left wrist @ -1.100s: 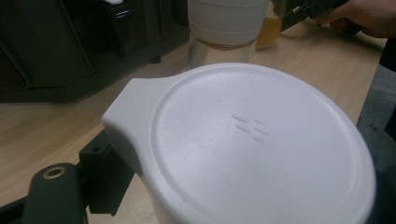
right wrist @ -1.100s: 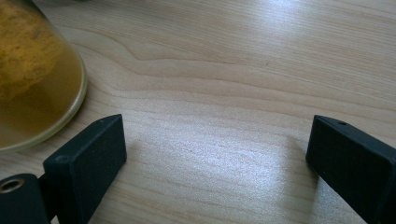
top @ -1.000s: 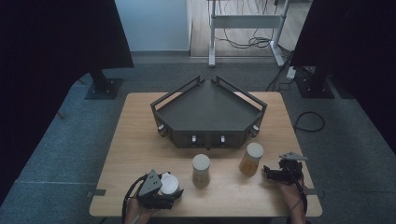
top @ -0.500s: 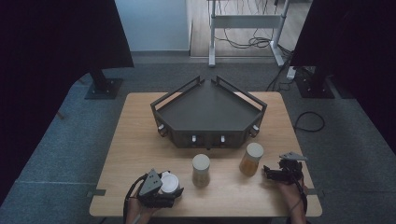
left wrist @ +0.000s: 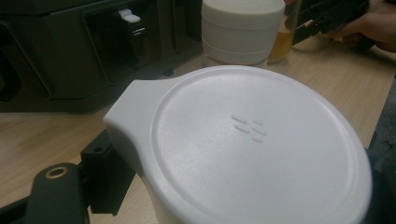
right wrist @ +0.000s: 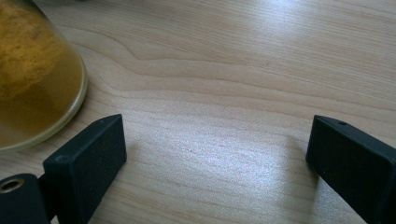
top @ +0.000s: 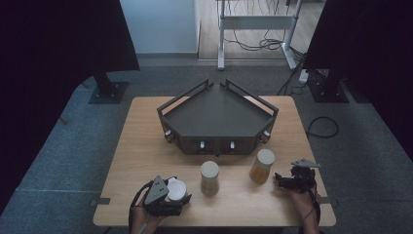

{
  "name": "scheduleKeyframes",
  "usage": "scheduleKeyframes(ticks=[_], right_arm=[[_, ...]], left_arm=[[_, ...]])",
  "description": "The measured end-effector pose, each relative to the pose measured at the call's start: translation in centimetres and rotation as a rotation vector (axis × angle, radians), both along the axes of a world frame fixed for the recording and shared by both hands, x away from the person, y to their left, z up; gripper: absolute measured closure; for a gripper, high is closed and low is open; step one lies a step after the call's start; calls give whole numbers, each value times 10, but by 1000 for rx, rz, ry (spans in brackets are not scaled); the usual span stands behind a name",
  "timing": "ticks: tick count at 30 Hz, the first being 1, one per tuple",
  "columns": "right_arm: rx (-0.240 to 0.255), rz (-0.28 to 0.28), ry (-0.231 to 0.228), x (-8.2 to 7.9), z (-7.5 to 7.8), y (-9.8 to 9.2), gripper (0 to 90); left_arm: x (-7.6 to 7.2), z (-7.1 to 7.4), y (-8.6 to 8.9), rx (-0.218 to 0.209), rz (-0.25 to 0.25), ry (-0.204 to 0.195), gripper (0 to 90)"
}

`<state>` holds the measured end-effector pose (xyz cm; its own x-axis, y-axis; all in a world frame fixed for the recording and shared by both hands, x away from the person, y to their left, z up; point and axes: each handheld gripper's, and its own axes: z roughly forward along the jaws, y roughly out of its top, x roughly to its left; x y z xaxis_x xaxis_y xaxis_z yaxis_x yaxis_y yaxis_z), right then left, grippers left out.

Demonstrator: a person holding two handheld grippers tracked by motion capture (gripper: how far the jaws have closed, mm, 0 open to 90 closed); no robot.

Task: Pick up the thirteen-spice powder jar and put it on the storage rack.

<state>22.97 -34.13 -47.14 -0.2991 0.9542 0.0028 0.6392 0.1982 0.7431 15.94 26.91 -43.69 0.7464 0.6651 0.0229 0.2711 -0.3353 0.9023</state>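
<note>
A white container with a tabbed lid (top: 176, 188) (left wrist: 252, 149) sits near the table's front left, and my left gripper (top: 181, 199) is shut on it. One black finger (left wrist: 100, 175) shows beside it in the left gripper view. My right gripper (top: 279, 179) (right wrist: 215, 158) rests open at the front right, with bare wood between its jaws. Just to its left stands a glass jar of yellow contents (top: 261, 166) (right wrist: 32, 79), not touched by the pads. A second jar with a white lid (top: 210, 178) (left wrist: 243, 28) stands between the two grippers.
A dark angular tray (top: 214, 114) with raised rails and front knobs occupies the table's middle and far part. Behind the table are dark stands (top: 107, 90) and floor cables (top: 321, 127). A person's hands hold both grippers at the front edge.
</note>
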Motion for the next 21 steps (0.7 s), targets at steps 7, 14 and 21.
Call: scheduleKeyframes(ticks=[7,14,21], right_arm=[[0,0,0,0,0,0,43],[0,0,0,0,0,0,43],[0,0,-1,0,0,0,43]], left_arm=[[0,3,1,-14,8,-4,196],[0,6,0,-13,10,-9,196],[-1,11,2,-24,24,-15,196]])
